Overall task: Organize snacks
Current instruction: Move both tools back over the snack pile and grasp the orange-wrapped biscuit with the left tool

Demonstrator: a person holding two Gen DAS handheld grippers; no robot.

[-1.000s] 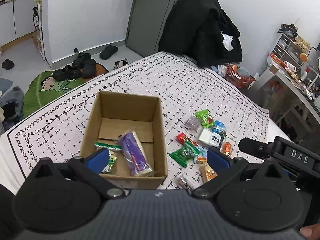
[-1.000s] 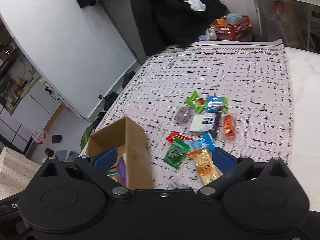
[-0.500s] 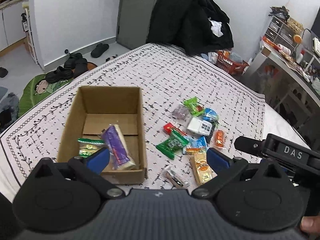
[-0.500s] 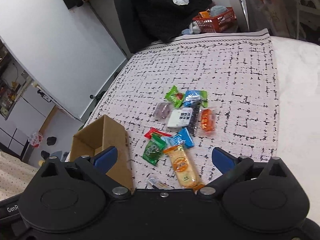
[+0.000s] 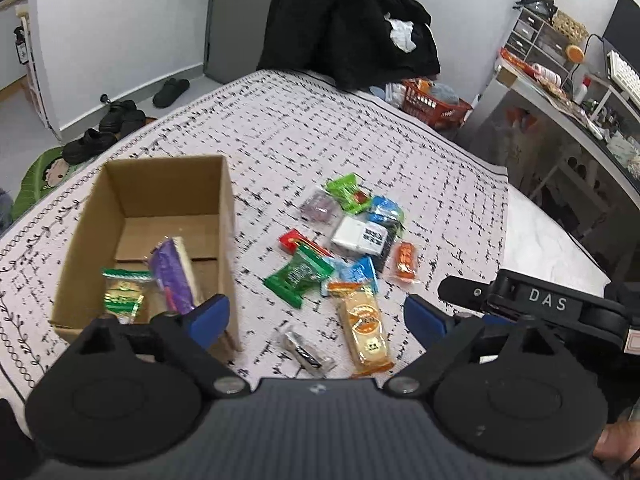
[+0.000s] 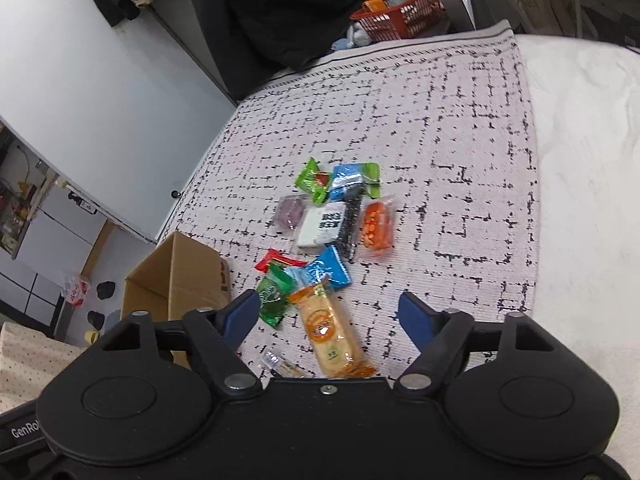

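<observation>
An open cardboard box [image 5: 224, 216] [image 6: 176, 276] stands on the patterned cloth with a purple packet [image 5: 176, 276] and a green-gold packet [image 5: 122, 294] inside. Right of it lies a heap of several snack packets: a long orange biscuit pack [image 5: 364, 326] [image 6: 328, 330], a dark green packet [image 5: 298, 276] [image 6: 272, 296], a white packet [image 5: 358, 236] [image 6: 322, 224] and a small clear one [image 5: 302, 350]. My left gripper [image 5: 316, 316] hovers over the near snacks, its jaws closing with nothing pressed between them. My right gripper [image 6: 328, 316] hangs above the biscuit pack, jaws closing, pads apart from it.
A chair draped in black clothing [image 5: 344, 20] stands beyond the far edge, with an orange basket [image 5: 434, 106] beside it. Shoes [image 5: 120, 116] lie on the floor at left. A cluttered desk [image 5: 560, 92] stands at right. Bare white tabletop [image 6: 584, 184] flanks the cloth.
Both grippers have moved forward and down toward the snack heap, which now looks larger and nearer. The jaws of both have narrowed, the right more than the left.
</observation>
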